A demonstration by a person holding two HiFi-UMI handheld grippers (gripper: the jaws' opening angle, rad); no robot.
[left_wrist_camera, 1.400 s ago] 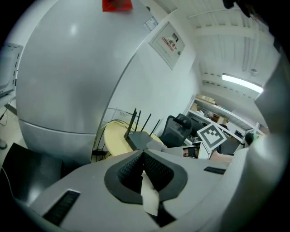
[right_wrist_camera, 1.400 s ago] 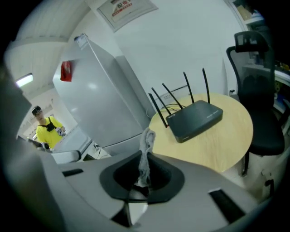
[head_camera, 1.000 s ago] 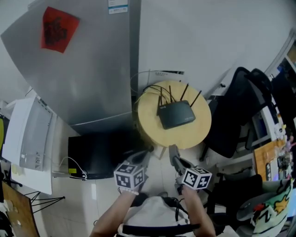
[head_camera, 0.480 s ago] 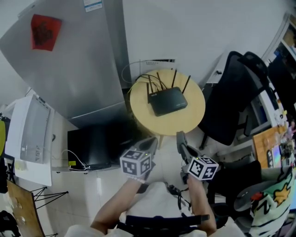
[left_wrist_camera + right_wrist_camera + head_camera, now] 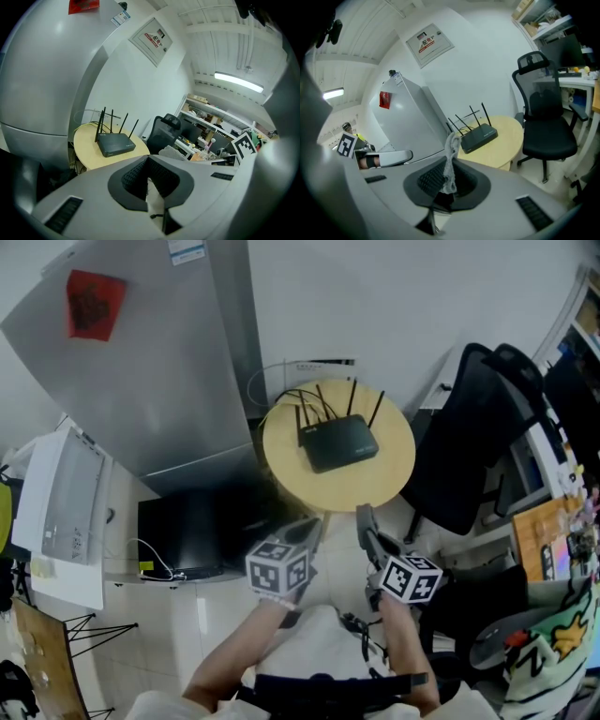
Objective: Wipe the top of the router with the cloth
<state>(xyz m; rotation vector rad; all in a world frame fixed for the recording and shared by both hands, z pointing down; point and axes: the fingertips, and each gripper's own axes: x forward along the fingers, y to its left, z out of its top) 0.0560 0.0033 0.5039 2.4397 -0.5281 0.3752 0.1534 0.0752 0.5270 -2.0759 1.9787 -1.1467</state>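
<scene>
A black router [image 5: 338,442] with several upright antennas lies on a round yellow table [image 5: 375,486]. Both grippers hang in front of the table's near edge, short of the router. My right gripper [image 5: 366,524] is shut on a pale grey cloth [image 5: 450,157], whose strip sticks up from between the jaws. My left gripper [image 5: 305,532] is shut with nothing in it. From the left gripper view the router [image 5: 115,143] sits ahead and to the left on the table [image 5: 89,154]. In the right gripper view the router [image 5: 478,137] is straight ahead, beyond the cloth.
A tall grey cabinet [image 5: 131,371] stands left of the table, with a dark low box [image 5: 197,535] at its foot. A black office chair [image 5: 469,465] stands close on the table's right. Cables [image 5: 281,390] run behind the router. Cluttered desks [image 5: 562,549] fill the right side.
Over the last second the head view shifted and both grippers came slightly nearer the table. In the last half second almost nothing moved. The cloth stays clamped.
</scene>
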